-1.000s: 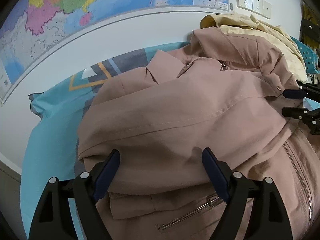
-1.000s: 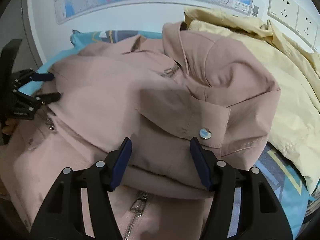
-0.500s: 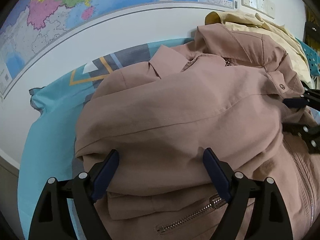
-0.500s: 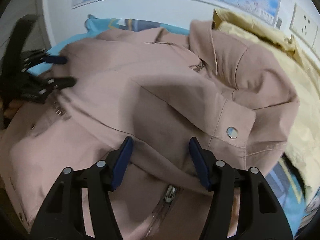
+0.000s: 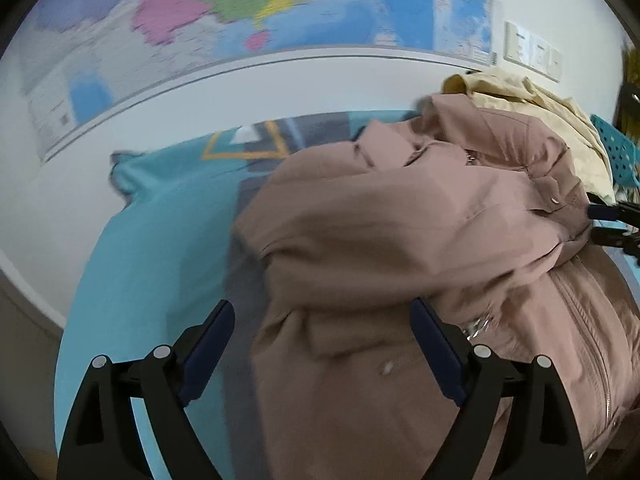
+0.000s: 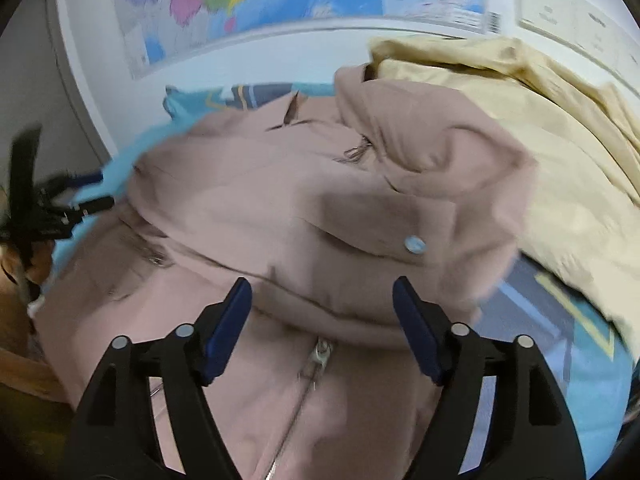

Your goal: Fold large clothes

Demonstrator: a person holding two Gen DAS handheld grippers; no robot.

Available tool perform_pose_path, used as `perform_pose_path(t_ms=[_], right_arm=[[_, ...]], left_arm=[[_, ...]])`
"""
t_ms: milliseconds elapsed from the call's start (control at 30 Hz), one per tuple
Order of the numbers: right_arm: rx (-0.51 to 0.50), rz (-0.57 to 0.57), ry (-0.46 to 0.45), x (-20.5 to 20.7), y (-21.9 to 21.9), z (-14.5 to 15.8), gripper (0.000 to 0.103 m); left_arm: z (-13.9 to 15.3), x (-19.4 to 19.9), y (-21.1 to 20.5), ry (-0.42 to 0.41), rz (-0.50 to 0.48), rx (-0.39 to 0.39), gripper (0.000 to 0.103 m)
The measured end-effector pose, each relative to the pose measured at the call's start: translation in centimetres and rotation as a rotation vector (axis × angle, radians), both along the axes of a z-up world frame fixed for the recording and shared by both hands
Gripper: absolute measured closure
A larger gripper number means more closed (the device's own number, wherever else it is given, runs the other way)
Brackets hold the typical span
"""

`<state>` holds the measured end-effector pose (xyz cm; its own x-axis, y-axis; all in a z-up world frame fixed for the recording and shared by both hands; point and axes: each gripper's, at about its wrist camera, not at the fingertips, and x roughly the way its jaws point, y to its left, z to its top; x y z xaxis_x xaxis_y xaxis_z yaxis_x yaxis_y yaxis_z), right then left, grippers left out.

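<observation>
My left gripper (image 5: 320, 344) stood wide, its jaws having just opened a little further; the near edge of the pink jacket (image 5: 420, 240) lay between them, though the pads did not press on it, one pad over the blue bedsheet (image 5: 152, 248) just left of the jacket's edge and the other against a fold of cloth. My right gripper (image 6: 322, 320) was also spread apart, its jaws having just opened, with the jacket's folded sleeve and the zipper pull (image 6: 322, 350) lying between them, loose and ungripped. The pink jacket sat in a heap on the bedsheet, its sleeves folded across the front, and a snap button (image 6: 415, 245) showed on the cuff just beyond my right gripper. From the right wrist view my left gripper showed at the jacket's left side, blurred. Beyond the jacket, and touching its far right side, lay a yellow garment (image 6: 540, 140). Behind the jacket the sheet ran up to a white wall, where a coloured map (image 5: 260, 4) hung above it and wall sockets (image 5: 532, 56) sat to the map's right
</observation>
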<state>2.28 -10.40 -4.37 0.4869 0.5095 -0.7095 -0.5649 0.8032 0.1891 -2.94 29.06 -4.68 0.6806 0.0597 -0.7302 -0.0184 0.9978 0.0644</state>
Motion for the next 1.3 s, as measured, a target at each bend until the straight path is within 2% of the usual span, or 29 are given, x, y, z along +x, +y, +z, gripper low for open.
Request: perform_pose_path(t_ms=[100, 267, 467, 600, 867, 1033, 1133, 1300], right_arm=[[0.040, -0.023, 0.027, -0.9, -1.9, 0.1, 0.027], [0.109, -0.061, 0.082, -3.2, -5.2, -0.7, 0.022], [0.194, -0.121, 0.194, -5.6, -9.3, -3.0, 0.018], [0.262, -0.135, 0.259, -7.0, -11.0, -4.5, 0.017], [0.316, -0.078, 0.281, -8.5, -10.4, -5.0, 0.015], [0.322, -0.022, 0.289, -9.2, -9.4, -5.2, 0.015], [0.305, 0.006, 0.277, -9.6, -8.8, -5.1, 0.015], [0.339, 0.050, 0.289, -9.9, -8.2, -5.3, 0.015]], left_arm=[[-0.4, -1.6, 1.8, 0.013, 0.043, -0.054, 0.017], [-1.4, -4.3, 4.8, 0.060, 0.090, -0.209, 0.016], [-3.4, -7.8, 5.8, 0.143, 0.088, -0.284, 0.016], [-4.0, -9.4, 5.5, 0.156, 0.059, -0.340, 0.013], [-4.1, -11.2, 2.7, 0.195, -0.069, -0.404, 0.007], [-4.2, -12.1, 1.2, 0.238, -0.166, -0.519, 0.007], [-4.3, -12.4, 1.1, 0.250, -0.178, -0.576, 0.007], [-4.5, -11.8, 0.9, 0.261, -0.183, -0.688, 0.007]])
